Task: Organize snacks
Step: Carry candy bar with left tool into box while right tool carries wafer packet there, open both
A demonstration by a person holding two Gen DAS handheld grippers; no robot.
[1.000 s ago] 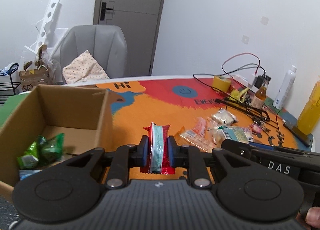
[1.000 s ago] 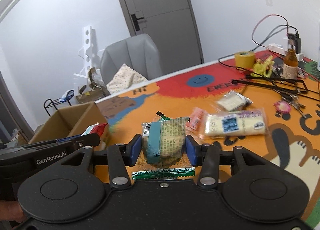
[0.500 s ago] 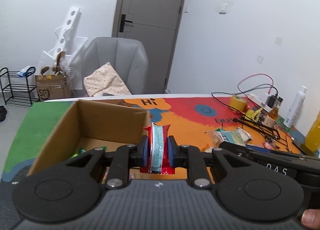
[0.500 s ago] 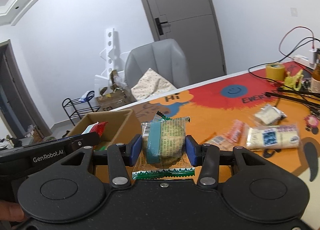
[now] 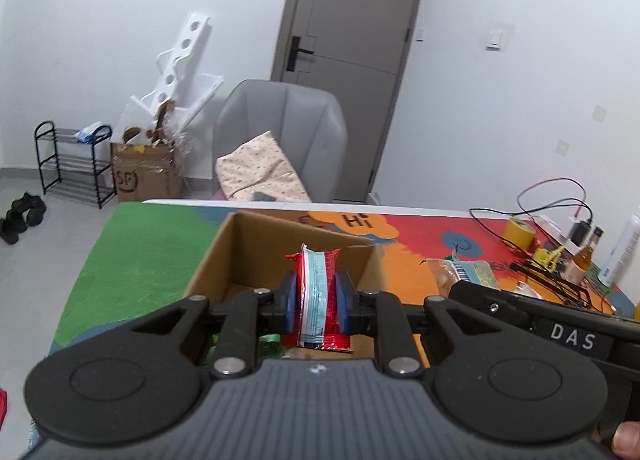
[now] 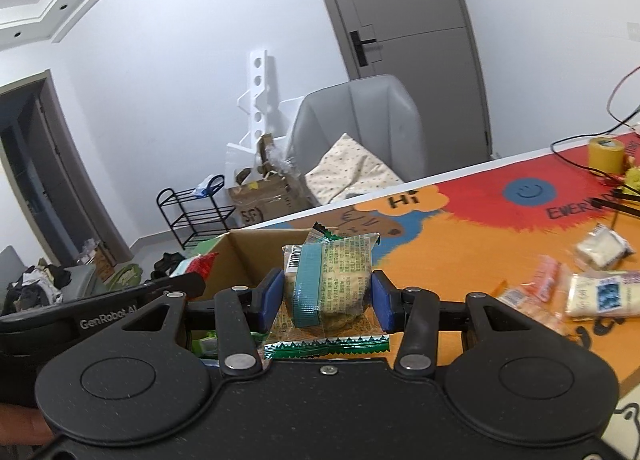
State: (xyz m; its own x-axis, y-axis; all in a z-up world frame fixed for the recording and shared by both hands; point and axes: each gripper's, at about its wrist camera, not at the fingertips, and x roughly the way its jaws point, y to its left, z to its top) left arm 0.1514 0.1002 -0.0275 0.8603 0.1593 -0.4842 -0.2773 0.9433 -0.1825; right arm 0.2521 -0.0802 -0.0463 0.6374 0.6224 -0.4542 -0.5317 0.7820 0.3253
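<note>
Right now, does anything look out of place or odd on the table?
Mostly tidy. Odd bit: loose snack packets lie scattered among black cables and a yellow tape roll, not in the cardboard box.

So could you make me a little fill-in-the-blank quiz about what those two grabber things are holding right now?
1. The left gripper is shut on a ____ and white snack packet.
2. The right gripper holds a biscuit pack with a ____ zigzag edge.
3. Both snacks hang over or near an open ____ box.
4. The yellow tape roll stands on the ____.

Missing words: red; green; cardboard; table
</note>
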